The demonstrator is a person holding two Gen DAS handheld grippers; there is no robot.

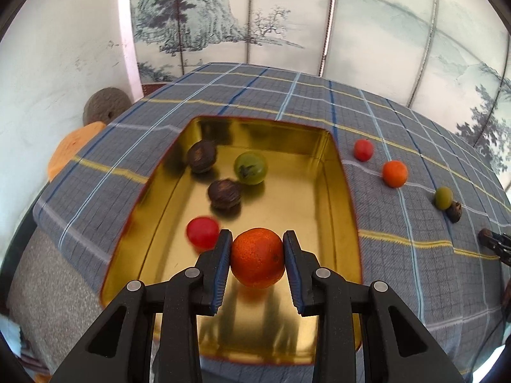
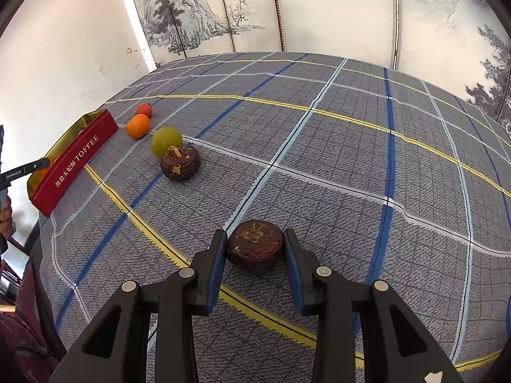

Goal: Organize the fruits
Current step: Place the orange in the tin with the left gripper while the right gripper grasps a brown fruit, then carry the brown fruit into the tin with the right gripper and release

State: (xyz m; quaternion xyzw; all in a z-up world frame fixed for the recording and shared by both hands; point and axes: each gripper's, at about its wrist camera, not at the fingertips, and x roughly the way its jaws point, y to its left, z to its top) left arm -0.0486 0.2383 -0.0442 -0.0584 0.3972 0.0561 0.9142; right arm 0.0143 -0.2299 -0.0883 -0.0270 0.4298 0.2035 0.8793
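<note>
My left gripper [image 1: 257, 257] is shut on an orange fruit [image 1: 257, 262] and holds it over the gold inside of the toffee tin [image 1: 332, 223]. In the tin lie a red fruit [image 1: 202, 232], a green fruit [image 1: 250, 168] and two dark brown chestnuts [image 1: 224, 194], [image 1: 201, 156]. My right gripper [image 2: 255, 249] has its pads against both sides of a dark brown chestnut [image 2: 255, 244] that sits on the cloth. The tin's red side [image 2: 72, 166] shows at the left of the right wrist view.
On the plaid cloth beside the tin lie a red fruit [image 1: 363, 149], an orange fruit [image 1: 395, 174], a green fruit [image 1: 443, 197] and a chestnut [image 1: 454, 211]. The same row shows in the right wrist view, green fruit [image 2: 166, 141] and chestnut [image 2: 180, 163] nearest. A painted screen [image 1: 287, 16] stands behind.
</note>
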